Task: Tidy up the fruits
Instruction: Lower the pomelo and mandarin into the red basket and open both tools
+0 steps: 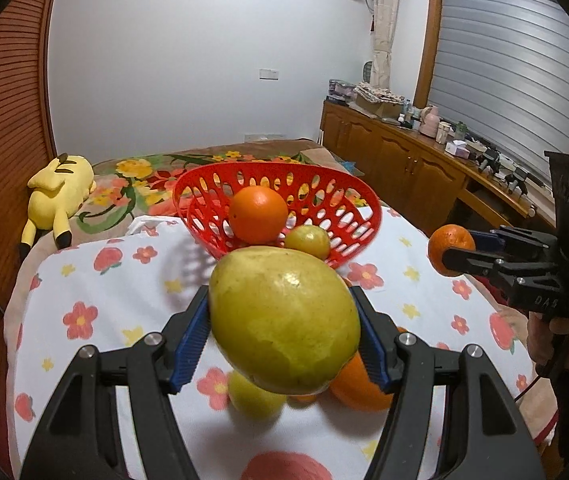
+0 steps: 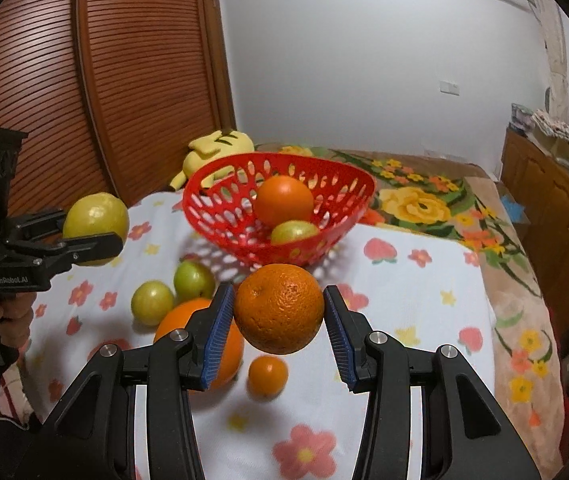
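My left gripper (image 1: 284, 322) is shut on a large yellow-green pear (image 1: 284, 320) and holds it above the bed; it also shows in the right wrist view (image 2: 96, 220). My right gripper (image 2: 280, 312) is shut on an orange (image 2: 279, 307), held above the cloth; it also shows in the left wrist view (image 1: 450, 250). The red basket (image 2: 348, 184) stands ahead, holding an orange (image 2: 283, 199) and a green fruit (image 2: 294, 231). On the cloth lie two green fruits (image 2: 152, 302), (image 2: 193, 280), a big orange (image 2: 182, 320) and a small orange (image 2: 267, 375).
A floral white cloth (image 2: 404, 300) covers the bed. A yellow plush toy (image 1: 58, 192) lies behind the basket at the left. A wooden slatted wardrobe (image 2: 124, 80) is at the left, a cluttered wooden sideboard (image 1: 424, 160) at the right.
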Tool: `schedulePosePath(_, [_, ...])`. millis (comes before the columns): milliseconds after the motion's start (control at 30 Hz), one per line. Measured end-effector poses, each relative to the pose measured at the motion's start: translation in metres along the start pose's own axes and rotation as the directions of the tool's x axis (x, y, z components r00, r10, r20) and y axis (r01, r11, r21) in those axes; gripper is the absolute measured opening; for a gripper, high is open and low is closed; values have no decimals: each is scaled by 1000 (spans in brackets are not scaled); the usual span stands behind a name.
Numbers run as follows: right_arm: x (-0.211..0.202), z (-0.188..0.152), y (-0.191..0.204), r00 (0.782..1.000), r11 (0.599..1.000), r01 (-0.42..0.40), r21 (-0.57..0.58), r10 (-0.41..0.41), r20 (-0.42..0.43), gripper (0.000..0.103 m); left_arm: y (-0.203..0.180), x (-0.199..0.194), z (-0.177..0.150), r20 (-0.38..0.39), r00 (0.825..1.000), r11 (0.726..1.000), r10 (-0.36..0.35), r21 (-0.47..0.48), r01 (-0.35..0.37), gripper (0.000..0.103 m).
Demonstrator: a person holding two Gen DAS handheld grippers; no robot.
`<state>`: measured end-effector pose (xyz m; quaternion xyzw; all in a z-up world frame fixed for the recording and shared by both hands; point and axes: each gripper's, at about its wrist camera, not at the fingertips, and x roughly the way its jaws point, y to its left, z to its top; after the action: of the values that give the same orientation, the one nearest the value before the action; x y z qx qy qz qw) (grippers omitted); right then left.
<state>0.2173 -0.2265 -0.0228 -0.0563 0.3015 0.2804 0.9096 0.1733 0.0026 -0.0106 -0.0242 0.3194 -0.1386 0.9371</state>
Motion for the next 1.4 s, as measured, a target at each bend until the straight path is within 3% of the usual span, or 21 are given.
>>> schedulePosePath(767, [85,64,-32,996,995,-71,-69,68,-53,46,16,70,49,-41,999,999,8,32,-6,66])
schedulePosePath(1400, [123,67,-42,993,994,-44,-102,32,-113,46,13,96,54,-83,997,998,-4,57,9,66])
